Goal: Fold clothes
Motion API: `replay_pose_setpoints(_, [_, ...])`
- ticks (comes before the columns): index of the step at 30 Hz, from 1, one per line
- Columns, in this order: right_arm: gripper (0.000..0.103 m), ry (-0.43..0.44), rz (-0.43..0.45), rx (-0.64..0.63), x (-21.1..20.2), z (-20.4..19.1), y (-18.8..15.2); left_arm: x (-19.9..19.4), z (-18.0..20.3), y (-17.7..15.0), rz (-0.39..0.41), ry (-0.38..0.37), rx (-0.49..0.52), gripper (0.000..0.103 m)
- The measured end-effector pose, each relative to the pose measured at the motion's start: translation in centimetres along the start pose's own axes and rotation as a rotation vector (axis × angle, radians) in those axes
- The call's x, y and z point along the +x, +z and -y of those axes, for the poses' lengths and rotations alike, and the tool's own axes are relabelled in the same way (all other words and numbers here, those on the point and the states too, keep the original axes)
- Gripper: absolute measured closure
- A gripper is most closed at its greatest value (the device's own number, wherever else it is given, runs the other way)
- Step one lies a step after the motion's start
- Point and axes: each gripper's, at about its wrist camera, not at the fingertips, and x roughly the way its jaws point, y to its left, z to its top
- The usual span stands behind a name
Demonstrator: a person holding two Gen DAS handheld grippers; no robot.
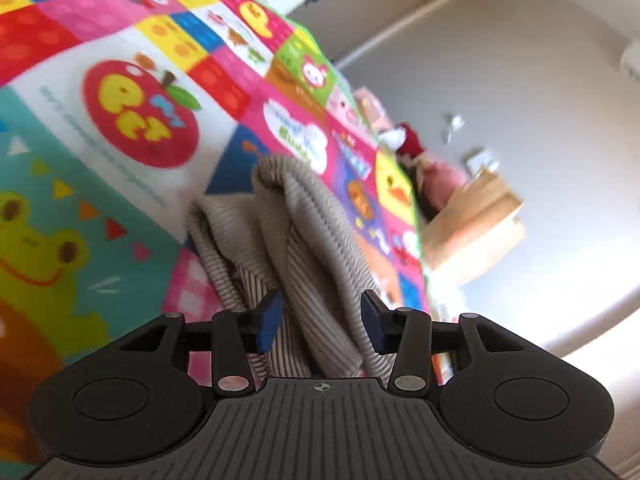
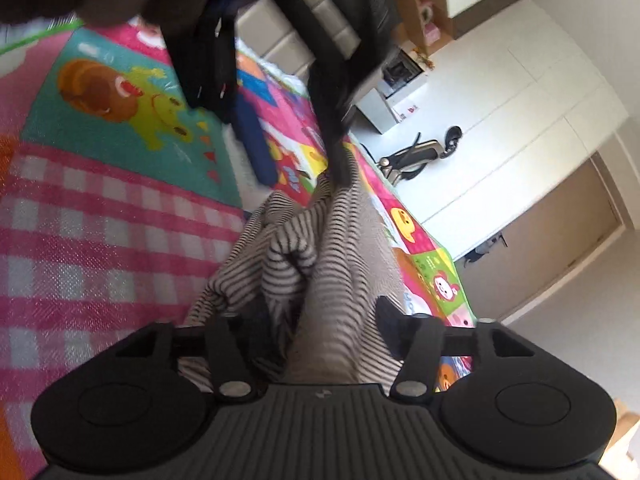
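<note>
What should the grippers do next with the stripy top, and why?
Probably close the left gripper on the striped garment. Its fingers stand apart with a bunched fold of the cloth between them, so nothing is pinched yet. The right gripper also stands open around the cloth, which lies rumpled on the colourful play mat, not yet flat.

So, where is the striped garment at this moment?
In both wrist views the striped garment hangs bunched between each claw's fingers, above the colourful play mat, in the centre of each picture.
</note>
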Motion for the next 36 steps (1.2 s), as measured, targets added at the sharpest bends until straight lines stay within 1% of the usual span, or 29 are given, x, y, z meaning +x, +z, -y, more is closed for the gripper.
replay_pose_setpoints(1, [0.037,0.015,0.002,0.028,-0.5,0.5,-0.4,0.8,0.1,-0.2,-0.012,0.035,0.021,0.058])
replay_pose_setpoints(2, [0.037,0.035,0.004,0.060,-1.1,1.0,-0.8,1.5,0.2,-0.5,-0.023,0.068,0.040,0.060])
replay_pose_setpoints(3, [0.037,0.055,0.006,0.092,-1.6,1.5,-1.2,1.6,-0.2,-0.9,-0.029,0.074,0.040,0.060])
replay_pose_setpoints(4, [0.042,0.075,0.008,0.124,-2.2,2.0,-1.7,1.7,-0.6,-1.3,-0.034,0.079,0.039,0.060])
replay_pose_setpoints(5, [0.064,0.095,0.010,0.156,-2.7,2.6,-2.1,1.9,-1.0,-1.7,-0.040,0.085,0.038,0.060])
replay_pose_setpoints(6, [0.076,0.120,0.011,0.193,-3.1,3.1,-2.3,2.0,-1.4,-2.0,-0.044,0.090,0.036,0.060])
replay_pose_setpoints(7, [0.091,0.139,0.017,0.233,-3.3,3.7,-2.1,2.1,-1.6,-2.0,-0.042,0.084,0.031,0.060])
replay_pose_setpoints(10, [0.091,0.149,0.122,0.315,-4.0,5.3,-0.1,2.5,-2.0,-2.0,-0.045,0.074,0.025,0.060])
replay_pose_setpoints(11, [0.091,0.169,0.136,0.327,-3.4,5.7,1.2,2.7,-2.2,-2.0,-0.048,0.075,0.019,0.060])
replay_pose_setpoints(12, [0.091,0.194,0.139,0.344,-2.8,5.9,1.8,2.5,-2.5,-1.9,-0.050,0.074,0.006,0.059])
replay_pose_setpoints(14, [0.091,0.238,0.122,0.355,-1.6,5.3,1.9,1.7,-3.1,-1.6,-0.034,0.073,-0.020,0.059])
replay_pose_setpoints(15, [0.091,0.255,0.111,0.352,-1.2,4.8,1.7,0.8,-3.3,-1.3,-0.013,0.090,-0.017,0.061])
replay_pose_setpoints(16, [0.091,0.269,0.107,0.334,-1.0,4.1,1.4,0.0,-3.4,-1.0,0.008,0.105,-0.014,0.062])
replay_pose_setpoints(18, [0.090,0.285,0.111,0.270,-1.2,2.6,1.1,-1.6,-3.2,-0.2,0.052,0.108,0.004,0.062])
replay_pose_setpoints(19, [0.089,0.282,0.118,0.227,-1.5,1.7,1.2,-2.3,-3.1,0.2,0.073,0.107,0.013,0.062])
replay_pose_setpoints(21, [0.086,0.277,0.121,0.182,-1.7,0.4,1.5,-3.0,-2.0,1.3,0.097,0.051,0.027,0.061])
replay_pose_setpoints(24, [0.082,0.263,0.118,0.164,-2.2,-1.0,1.4,-1.0,-0.1,2.6,0.059,-0.022,0.039,0.061])
replay_pose_setpoints(27, [0.078,0.249,0.118,0.156,-1.5,-0.2,1.5,2.1,0.9,3.2,0.025,0.032,0.102,0.061])
replay_pose_setpoints(28, [0.072,0.245,0.122,0.150,-1.4,0.3,1.4,3.1,1.1,3.3,0.015,0.050,0.120,0.066])
replay_pose_setpoints(29, [0.061,0.243,0.139,0.145,-2.1,0.9,1.2,3.6,0.8,3.5,0.010,0.062,0.118,0.074])
replay_pose_setpoints(30, [0.054,0.236,0.172,0.142,-3.0,1.4,0.9,3.6,0.5,3.6,0.007,0.061,0.108,0.081])
replay_pose_setpoints(31, [0.041,0.220,0.204,0.138,-3.7,1.8,0.5,3.7,0.2,3.7,0.003,0.061,0.098,0.081])
replay_pose_setpoints(32, [0.029,0.186,0.227,0.141,-4.1,2.4,0.1,3.7,-0.1,3.7,0.000,0.061,0.090,0.082])
replay_pose_setpoints(33, [0.025,0.147,0.246,0.147,-4.4,2.9,-0.2,3.5,-0.2,3.7,-0.006,0.066,0.102,0.082])
replay_pose_setpoints(34, [0.015,0.108,0.266,0.153,-4.7,3.5,-0.5,3.4,-0.2,3.6,-0.010,0.070,0.114,0.082])
replay_pose_setpoints(35, [0.001,0.071,0.276,0.180,-4.7,4.4,-0.7,3.4,-0.1,3.5,-0.011,0.077,0.125,0.083])
replay_pose_setpoints(36, [0.000,0.042,0.278,0.223,-4.4,5.4,-0.8,3.5,0.0,3.4,-0.012,0.083,0.137,0.084])
